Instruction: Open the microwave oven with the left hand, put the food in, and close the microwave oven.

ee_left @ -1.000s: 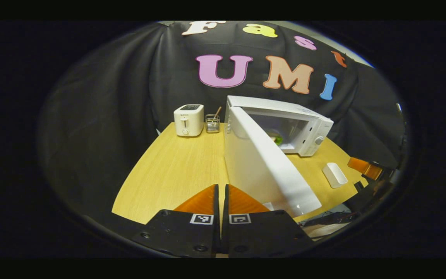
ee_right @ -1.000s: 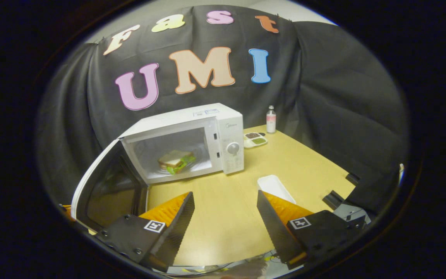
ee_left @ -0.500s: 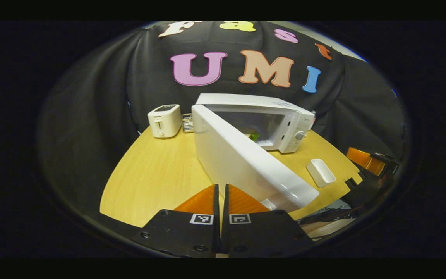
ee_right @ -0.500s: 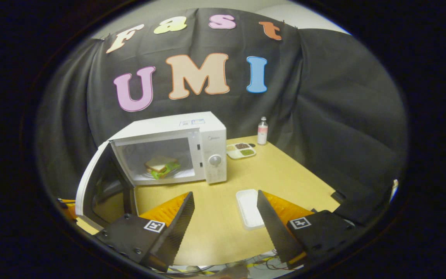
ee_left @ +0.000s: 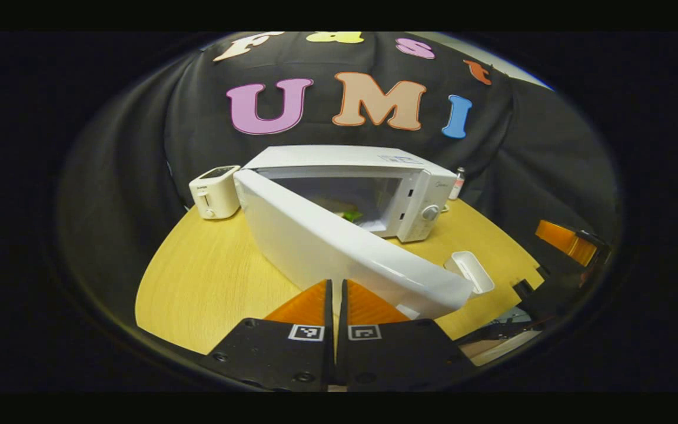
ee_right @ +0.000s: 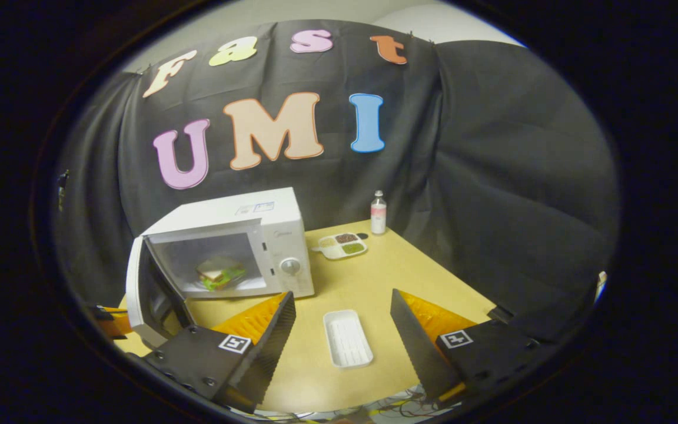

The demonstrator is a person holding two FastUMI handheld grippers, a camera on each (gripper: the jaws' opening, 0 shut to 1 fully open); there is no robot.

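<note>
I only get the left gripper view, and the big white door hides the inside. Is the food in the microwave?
Observer: Yes. A sandwich with green filling sits inside the microwave.
Operator: Is the other gripper holding anything?
Observer: No. The right gripper is open, and the empty white tray lies on the table beyond its fingers.
Operator: What's on the far side of the microwave?
Observer: A divided dish with three different fillings.
</note>
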